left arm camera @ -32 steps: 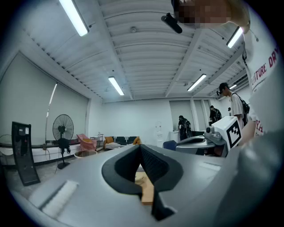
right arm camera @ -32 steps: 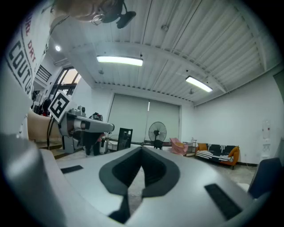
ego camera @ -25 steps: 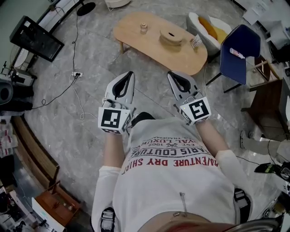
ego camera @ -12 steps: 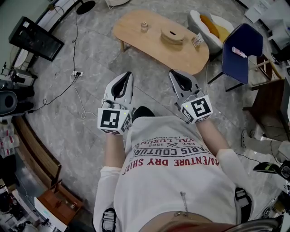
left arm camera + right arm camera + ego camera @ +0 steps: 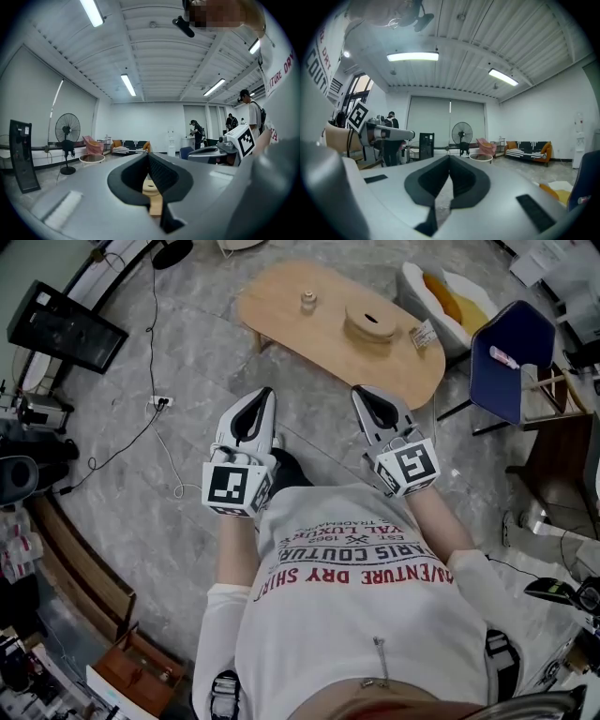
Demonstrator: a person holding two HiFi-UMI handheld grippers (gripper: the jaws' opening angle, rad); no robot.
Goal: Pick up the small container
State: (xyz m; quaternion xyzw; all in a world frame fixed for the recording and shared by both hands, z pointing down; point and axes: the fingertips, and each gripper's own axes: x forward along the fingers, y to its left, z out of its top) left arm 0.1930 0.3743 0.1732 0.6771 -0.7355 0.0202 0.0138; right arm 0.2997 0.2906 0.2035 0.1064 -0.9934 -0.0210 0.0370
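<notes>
The small container [image 5: 307,301] is a little pale jar that stands on the far left part of a low oval wooden table [image 5: 309,334]. Both grippers are held in front of the person's chest, over the floor and well short of the table. My left gripper [image 5: 266,392] is shut with nothing in it; in its own view the jaws [image 5: 149,155] meet, and a strip of the wooden table shows beyond them. My right gripper [image 5: 359,391] is also shut and empty, its tips [image 5: 450,157] touching.
A round wooden block [image 5: 371,322] and a small card [image 5: 424,334] share the table. Right of the table are a white armchair [image 5: 452,296] and a blue chair [image 5: 511,352]. A black monitor [image 5: 66,326] and a floor cable with socket [image 5: 159,401] lie left.
In the head view the table and chairs have slid a little right and down. Both grippers keep the same pose and stay shut.
</notes>
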